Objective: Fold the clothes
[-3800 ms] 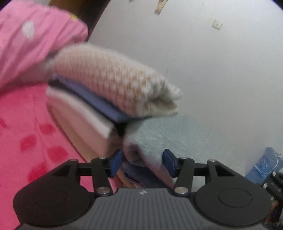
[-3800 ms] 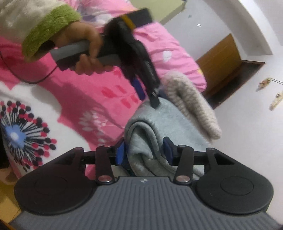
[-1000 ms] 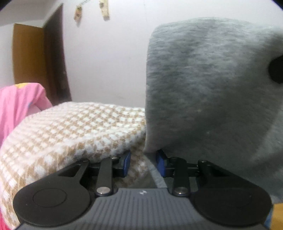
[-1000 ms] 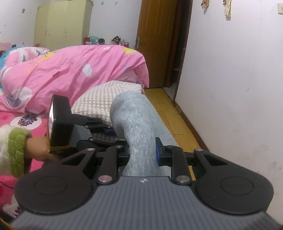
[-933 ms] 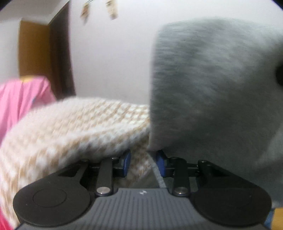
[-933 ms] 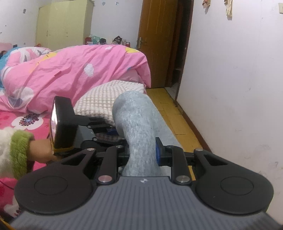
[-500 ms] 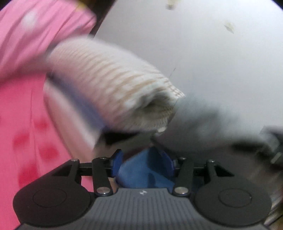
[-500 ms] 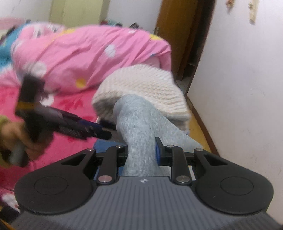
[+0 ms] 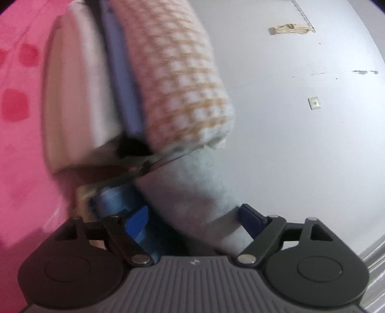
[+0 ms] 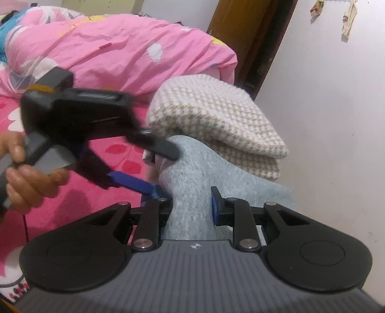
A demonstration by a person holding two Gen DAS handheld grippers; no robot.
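Note:
A folded grey garment [image 10: 192, 173] lies against a stack on the bed, its far end tucked under the edge of the beige-and-white houndstooth knit [image 10: 216, 115] on top. My right gripper [image 10: 192, 207] is shut on the near fold of the grey garment. My left gripper [image 10: 166, 171] comes in from the left, held by a hand [image 10: 26, 178], with one finger above the cloth and one below. In the left wrist view its jaws are opening around the grey garment [image 9: 192, 192], and the left gripper [image 9: 193, 219] no longer pinches it. The houndstooth knit [image 9: 173, 79] tops a violet layer and a white one.
The stack sits at the edge of a bed with a pink patterned sheet [image 10: 115, 154], close to a white wall [image 10: 332, 120]. A pink duvet [image 10: 108, 48] is heaped behind. A brown door [image 10: 240, 36] stands at the back. Small cloth items hang on the wall [image 10: 346, 21].
The grey garment came down from in front of the left camera onto the stack's near edge. The left gripper rolled and its jaws spread wide. The right gripper sank, its grip unchanged.

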